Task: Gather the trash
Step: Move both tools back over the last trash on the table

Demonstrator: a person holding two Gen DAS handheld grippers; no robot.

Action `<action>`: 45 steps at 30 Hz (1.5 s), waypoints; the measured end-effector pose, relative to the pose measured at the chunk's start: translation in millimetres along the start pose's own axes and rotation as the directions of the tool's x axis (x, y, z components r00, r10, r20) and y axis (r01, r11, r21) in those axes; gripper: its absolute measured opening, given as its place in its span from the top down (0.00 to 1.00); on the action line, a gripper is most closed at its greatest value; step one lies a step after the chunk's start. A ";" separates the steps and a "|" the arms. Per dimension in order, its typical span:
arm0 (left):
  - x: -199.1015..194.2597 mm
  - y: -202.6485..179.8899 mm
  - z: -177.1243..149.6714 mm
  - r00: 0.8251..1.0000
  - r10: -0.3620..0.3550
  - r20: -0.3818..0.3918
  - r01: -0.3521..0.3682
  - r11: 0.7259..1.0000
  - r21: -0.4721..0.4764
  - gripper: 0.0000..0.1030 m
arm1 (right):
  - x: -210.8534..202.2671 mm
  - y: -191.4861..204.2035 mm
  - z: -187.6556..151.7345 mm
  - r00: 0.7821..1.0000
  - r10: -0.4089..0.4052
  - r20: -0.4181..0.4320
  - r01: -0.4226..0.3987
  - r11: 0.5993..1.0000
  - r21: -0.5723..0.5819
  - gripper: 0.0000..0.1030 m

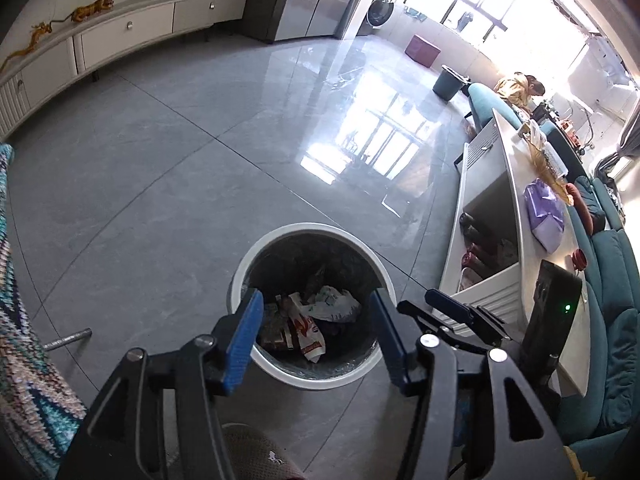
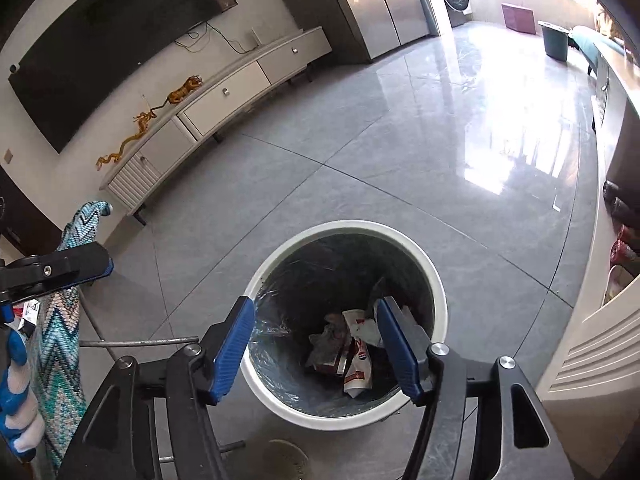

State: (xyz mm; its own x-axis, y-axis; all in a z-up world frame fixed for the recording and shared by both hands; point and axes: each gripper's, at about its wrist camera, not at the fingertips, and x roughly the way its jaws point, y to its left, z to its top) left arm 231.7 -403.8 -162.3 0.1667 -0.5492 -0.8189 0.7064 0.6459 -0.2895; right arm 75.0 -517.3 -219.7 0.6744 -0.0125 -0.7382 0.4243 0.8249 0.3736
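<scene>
- White-rimmed and lined with a dark bag, the bin [image 1: 312,376] stands on the grey tiled floor [image 1: 180,168]; every place below is told from it.
- Inside the bin, at the bottom, lie the crumpled wrappers [image 1: 310,320], white and red, with a paler scrunched sheet on top; in the right wrist view the same wrappers [image 2: 352,354] sit toward the near side of the bin's floor.
- Left tongs [image 1: 316,334] hang above the near half of the bin, spread wide, nothing between the blue pads [image 1: 244,332].
- Right tongs [image 2: 316,346] hang over the bin too, just beside the left ones, also spread wide and empty.
- To the right of the bin runs the long pale worktop [image 1: 516,184], carrying a purple bag [image 1: 544,216] and a few small items well apart from the bin.
- To the left of the bin a patterned knitted cloth [image 2: 60,320] hangs over a metal frame.
- Handling, as I judge it: the wrappers are thin film and paper, very light, soft, somewhat slippery, and will crush flat under any squeeze.
- Take-hold advice: pinch any further scrap at a crumpled fold or a raised corner, where the pads find thickness, rather than on a flat glossy face.
- Risk: a light scrap may cling to a pad when let go, or drift outside the rim.
</scene>
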 end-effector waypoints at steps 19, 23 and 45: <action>-200.3 60.5 -58.5 0.895 0.305 0.327 -0.288 0.952 -0.101 0.38 | -118.0 104.3 3.4 0.980 0.090 0.180 -0.058 0.983 -0.172 0.23; -243.0 76.5 -77.8 0.840 0.385 0.382 -0.349 0.923 -0.161 0.30 | -129.7 132.8 -0.6 0.976 0.118 0.185 -0.076 0.973 -0.218 0.21; -409.2 170.9 -170.8 0.637 0.582 0.506 -0.445 0.813 -0.376 0.26 | -165.3 299.0 -25.2 0.946 0.266 0.185 -0.150 0.866 -0.478 0.12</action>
State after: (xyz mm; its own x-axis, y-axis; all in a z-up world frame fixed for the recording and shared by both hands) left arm 166.7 21.9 38.6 0.8650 -0.2419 -0.4395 0.2416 0.9687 -0.0577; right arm 75.2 -254.4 -0.1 0.8624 0.1030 -0.4957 -0.0225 0.9859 0.1657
